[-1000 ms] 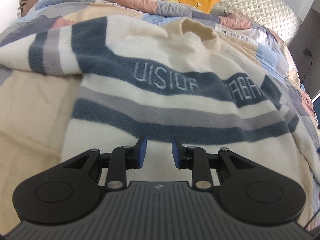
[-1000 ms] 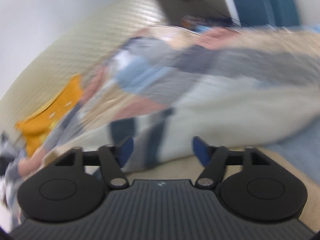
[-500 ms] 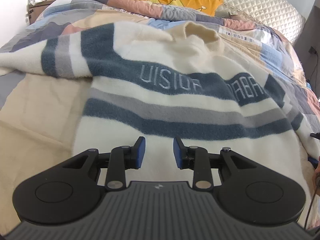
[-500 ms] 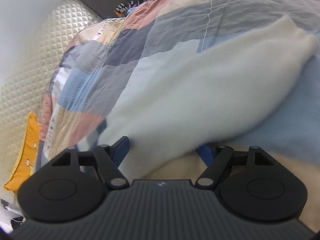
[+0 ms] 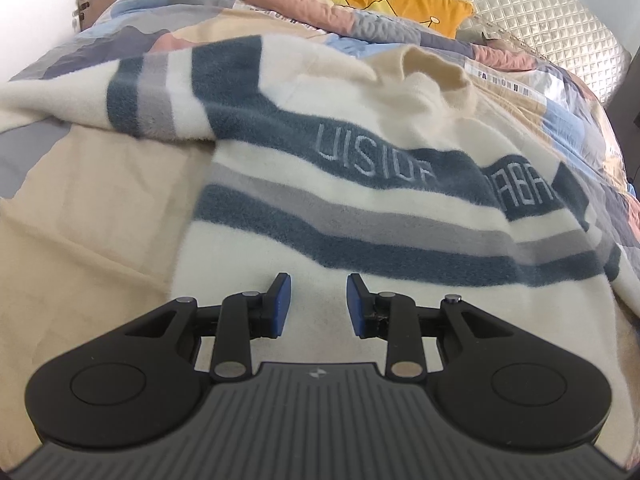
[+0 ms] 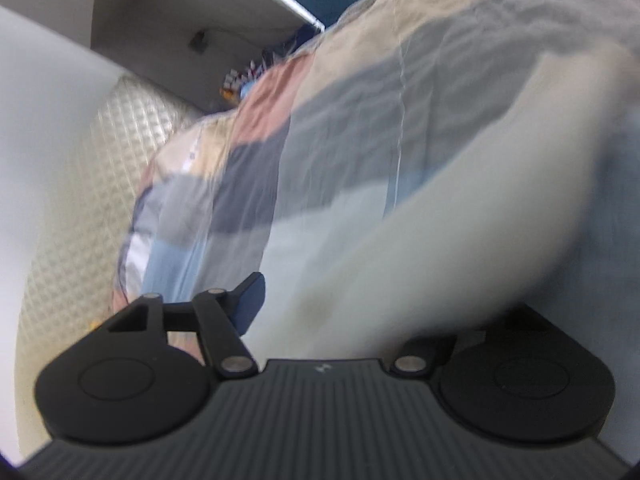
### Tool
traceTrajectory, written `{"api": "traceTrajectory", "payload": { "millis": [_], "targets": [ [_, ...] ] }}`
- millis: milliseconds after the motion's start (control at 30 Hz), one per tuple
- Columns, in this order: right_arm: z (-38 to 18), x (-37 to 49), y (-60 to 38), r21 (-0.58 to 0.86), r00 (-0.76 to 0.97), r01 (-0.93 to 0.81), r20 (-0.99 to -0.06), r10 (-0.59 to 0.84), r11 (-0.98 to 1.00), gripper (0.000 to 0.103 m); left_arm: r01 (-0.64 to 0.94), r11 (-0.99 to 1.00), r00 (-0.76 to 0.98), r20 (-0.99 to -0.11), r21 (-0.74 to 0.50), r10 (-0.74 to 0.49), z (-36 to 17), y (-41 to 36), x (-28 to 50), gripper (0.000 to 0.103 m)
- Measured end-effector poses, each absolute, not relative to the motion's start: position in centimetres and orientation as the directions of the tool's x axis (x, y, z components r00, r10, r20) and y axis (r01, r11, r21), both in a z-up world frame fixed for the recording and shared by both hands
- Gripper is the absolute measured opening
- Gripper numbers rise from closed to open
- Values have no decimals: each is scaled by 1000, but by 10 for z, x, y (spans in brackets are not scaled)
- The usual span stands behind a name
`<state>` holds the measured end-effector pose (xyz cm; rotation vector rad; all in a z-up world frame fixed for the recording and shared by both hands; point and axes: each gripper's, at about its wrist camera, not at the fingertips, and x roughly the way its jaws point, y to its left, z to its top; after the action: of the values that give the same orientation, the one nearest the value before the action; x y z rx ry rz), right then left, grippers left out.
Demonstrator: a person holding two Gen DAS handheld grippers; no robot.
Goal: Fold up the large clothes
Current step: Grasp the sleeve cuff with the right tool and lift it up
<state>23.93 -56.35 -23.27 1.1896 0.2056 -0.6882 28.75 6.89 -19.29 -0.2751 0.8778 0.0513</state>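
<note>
A cream fleece sweater [image 5: 400, 140] with dark blue and grey stripes and pale lettering lies spread flat on the bed, its collar toward the headboard. My left gripper [image 5: 317, 282] hovers over its plain lower part, jaws partly apart with nothing pinched between the blue pads. In the right wrist view a cream sleeve [image 6: 440, 240] runs diagonally between the jaws of my right gripper [image 6: 332, 304], which are closing. Its left pad [image 6: 250, 300] stands just beside the sleeve, and the sleeve covers the other finger.
A patchwork quilt [image 5: 100, 208] covers the bed under the sweater. A yellow pillow [image 5: 384, 4] leans against the quilted headboard [image 5: 560, 24]. A cardboard box [image 5: 96, 4] with clothes stands at the far left. The quilt [image 6: 320, 128], the headboard and a dark wall shelf fill the right wrist view.
The right gripper swept down to the sleeve while rolling, and its jaws have narrowed around it. The left gripper stayed over the sweater's lower part, its view tilting slightly.
</note>
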Motion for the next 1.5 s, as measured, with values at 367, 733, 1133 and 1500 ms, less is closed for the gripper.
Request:
{"api": "traceTrajectory", "payload": {
  "millis": [367, 733, 1133, 1500],
  "targets": [
    [-250, 221, -599, 761, 735, 635, -541, -410, 134, 11, -150, 964, 630, -772, -221, -79, -198, 66, 293, 35],
    [-237, 229, -614, 675, 730, 672, -536, -423, 305, 10, -119, 975, 624, -778, -189, -75, -196, 57, 290, 35],
    [-188, 228, -650, 543, 773, 634, -460, -437, 550, 9, -76, 982, 626, -775, -170, -86, -190, 47, 298, 36],
    [-6, 295, -520, 335, 942, 334, -140, -303, 881, 9, -92, 967, 712, -694, -239, -104, -158, 70, 289, 48]
  ]
}}
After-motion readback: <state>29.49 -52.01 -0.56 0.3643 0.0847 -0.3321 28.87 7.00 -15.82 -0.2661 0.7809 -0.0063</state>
